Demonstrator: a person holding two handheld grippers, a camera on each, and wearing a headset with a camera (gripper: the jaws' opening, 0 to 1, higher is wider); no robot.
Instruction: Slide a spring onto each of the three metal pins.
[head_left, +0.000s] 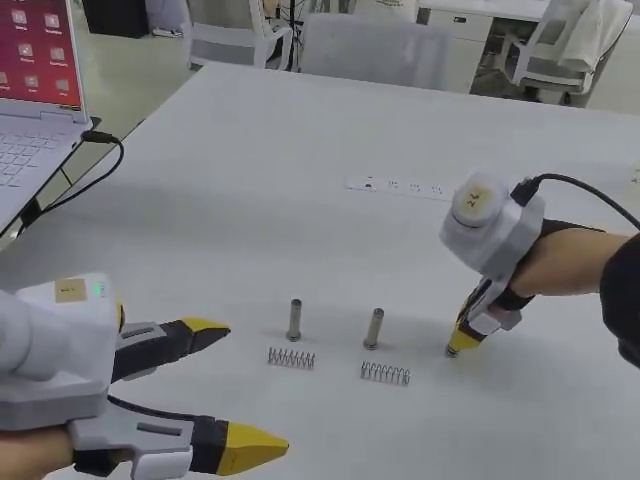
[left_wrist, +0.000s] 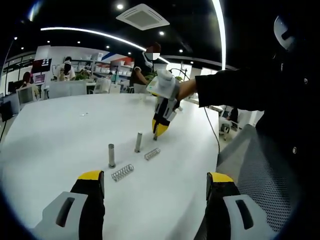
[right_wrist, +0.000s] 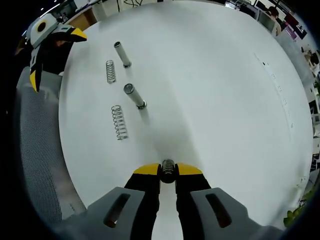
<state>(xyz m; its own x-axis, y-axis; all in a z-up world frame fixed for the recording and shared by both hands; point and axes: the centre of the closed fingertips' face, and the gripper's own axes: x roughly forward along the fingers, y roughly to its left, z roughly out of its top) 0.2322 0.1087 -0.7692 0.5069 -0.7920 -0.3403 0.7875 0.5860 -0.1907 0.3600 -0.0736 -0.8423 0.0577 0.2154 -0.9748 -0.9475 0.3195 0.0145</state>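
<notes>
Head view, nearest: left gripper (head_left: 232, 385) low over the near edge of the white table (head_left: 300, 150), yellow-tipped jaws spread wide, released, nothing between them and touching nothing.

Just beyond it, two loose springs lie flat on the table. These are short silver wire coils, both roughly crosswise to the view. The near-left spring (head_left: 291, 357) lies just in front of the left pin (head_left: 295, 319). The near-right spring (head_left: 385, 373) lies just in front of the right pin (head_left: 374, 328). Both pins are plain grey metal cylinders standing upright, bare, with no coil on them and apart from each other.

Right of the right pin is the right gripper (head_left: 458, 345), tilted down with its tips at the table surface. In the right gripper view its jaws are clenched almost together on a third spring (right_wrist: 168, 170), with the coil end showing between the yellow tips. In the left gripper view that spring reaches from the tips down to the table. Cannot tell if a pin is inside it.

Farther back is a white power strip (head_left: 395, 186). At far left are an open laptop (head_left: 25, 110) and its black cable (head_left: 105, 165).
</notes>
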